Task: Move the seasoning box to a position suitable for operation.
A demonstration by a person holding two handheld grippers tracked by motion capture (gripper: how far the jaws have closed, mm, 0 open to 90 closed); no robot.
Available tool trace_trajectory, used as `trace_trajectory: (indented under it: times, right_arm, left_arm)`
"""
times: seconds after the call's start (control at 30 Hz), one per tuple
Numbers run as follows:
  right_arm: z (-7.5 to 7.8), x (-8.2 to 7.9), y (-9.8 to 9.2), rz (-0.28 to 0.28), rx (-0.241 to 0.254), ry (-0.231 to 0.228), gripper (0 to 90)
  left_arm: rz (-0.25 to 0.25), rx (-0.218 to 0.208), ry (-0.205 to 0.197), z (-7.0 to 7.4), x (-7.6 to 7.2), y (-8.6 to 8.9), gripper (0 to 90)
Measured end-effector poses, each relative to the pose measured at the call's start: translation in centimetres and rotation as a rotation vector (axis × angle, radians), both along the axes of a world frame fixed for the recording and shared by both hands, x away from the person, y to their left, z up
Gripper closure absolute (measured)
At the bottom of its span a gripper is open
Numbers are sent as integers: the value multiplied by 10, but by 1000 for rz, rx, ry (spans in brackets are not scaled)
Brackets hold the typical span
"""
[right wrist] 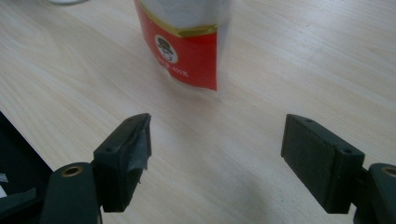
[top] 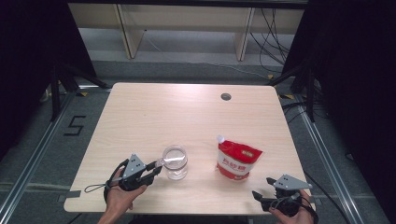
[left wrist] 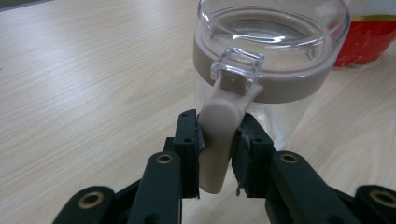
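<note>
On the light wooden table (top: 140,112), the left gripper (top: 156,167) has its jaws closed on the beige latch handle (left wrist: 217,135) of a clear lidded jar (top: 175,162) near the front edge. The right gripper (top: 259,196) sits at the front right corner with its jaws spread wide and empty. A red and white spouted pouch (top: 237,160) stands just beyond it, right of the jar.

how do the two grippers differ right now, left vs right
The left gripper is shut on the beige latch handle of the clear jar; the right gripper holds nothing. The left jaws are pressed against the handle on both sides, while the right jaws stand wide apart over bare table. The left touches its jar; the right sits short of the red pouch, apart from it. Both are hand-held, with black jaws.
</note>
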State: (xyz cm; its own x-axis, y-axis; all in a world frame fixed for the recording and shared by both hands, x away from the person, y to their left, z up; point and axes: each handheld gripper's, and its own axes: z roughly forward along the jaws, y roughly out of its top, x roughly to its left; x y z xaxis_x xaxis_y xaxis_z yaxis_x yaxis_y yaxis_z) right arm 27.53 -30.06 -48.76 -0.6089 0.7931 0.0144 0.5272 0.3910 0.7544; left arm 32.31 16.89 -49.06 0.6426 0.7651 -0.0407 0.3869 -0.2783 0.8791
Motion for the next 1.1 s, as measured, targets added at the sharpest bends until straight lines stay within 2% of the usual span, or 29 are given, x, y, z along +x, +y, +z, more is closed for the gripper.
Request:
trace_trajectory:
  times: [0.03,0.17,0.2,0.33,0.4,0.43,0.47,0.5,0.6,0.63,0.67,0.7,0.8,0.83,0.93,0.97,1.0,1.03,1.07,1.1]
  right_arm:
    - [0,-1,1,-1,9,13,254]
    - [0,-1,1,0,8,15,254]
    - [0,0,1,0,5,13,254]
    - [-1,1,1,10,-3,-7,254]
    - [0,0,1,6,2,9,254]
    - [-1,1,1,17,7,7,254]
    - [0,0,1,2,5,10,254]
    - [0,1,0,7,-2,-5,254]
    - [0,0,1,3,0,4,253]
    - [0,0,1,3,0,4,253]
    - [0,1,0,8,-6,-6,253]
    - [0,1,0,9,-11,-8,254]
    - [-1,1,0,8,-6,-4,253]
    - [-1,0,0,8,-5,-4,254]
    - [-1,0,1,12,-11,-4,253]
    - [-1,0,1,12,-11,-4,253]
    - [-2,0,2,13,-6,8,252]
    - [-2,1,2,22,-12,-5,250]
    - [-2,1,3,25,-9,-2,250]
    - [-2,1,3,25,-9,-2,250]
  left_arm:
    - [15,-7,0,0,3,2,731]
    - [18,15,-14,0,6,4,736]
    - [1,49,-31,1,5,3,736]
    - [-16,57,-34,0,4,3,738]
    - [-30,75,-46,0,3,2,740]
    - [-32,63,-44,-1,2,0,740]
    - [-37,61,-44,-1,2,-1,740]
    - [-43,57,-44,-1,2,-2,740]
    - [-58,66,-52,-1,1,-3,740]
    - [-59,52,-49,-1,0,-5,740]
    - [-78,63,-53,0,0,-5,739]
    - [-75,48,-45,-1,-1,-6,740]
    - [-104,58,-59,-1,-2,-9,739]
    - [-130,53,-62,-1,-3,-11,739]
    - [-139,43,-47,-1,-6,-15,739]
    - [-153,45,-51,-1,-7,-17,739]
    - [-189,45,-56,-1,-9,-21,739]
    - [-196,38,-52,-2,-11,-24,740]
    - [-213,56,-63,-1,-11,-25,739]
    - [-213,56,-63,-1,-11,-25,739]
